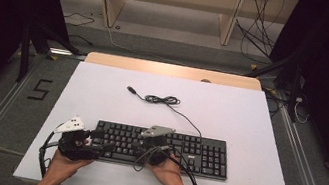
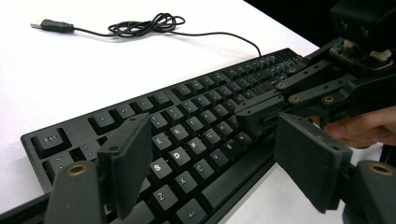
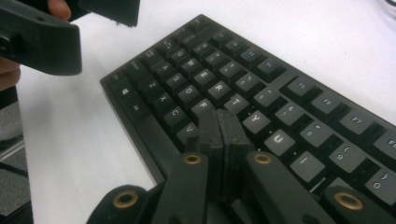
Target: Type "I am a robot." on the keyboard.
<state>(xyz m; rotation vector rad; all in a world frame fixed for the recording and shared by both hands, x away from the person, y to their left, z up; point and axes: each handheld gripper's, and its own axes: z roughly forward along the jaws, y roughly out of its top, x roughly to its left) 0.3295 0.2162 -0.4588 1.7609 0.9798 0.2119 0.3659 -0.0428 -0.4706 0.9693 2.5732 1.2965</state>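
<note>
Hovering at the keyboard's left end, the left claw stands wide open with nothing between its jaws, held just above the near-left keys. To its right, the right claw has its jaws pressed flat together, gripping nothing, tips down on the keys around the middle letter rows. The keyboard lies on the near half of the white surface, long side across. Its cable runs to the far side in a loose coil, ending in a plug.
</note>
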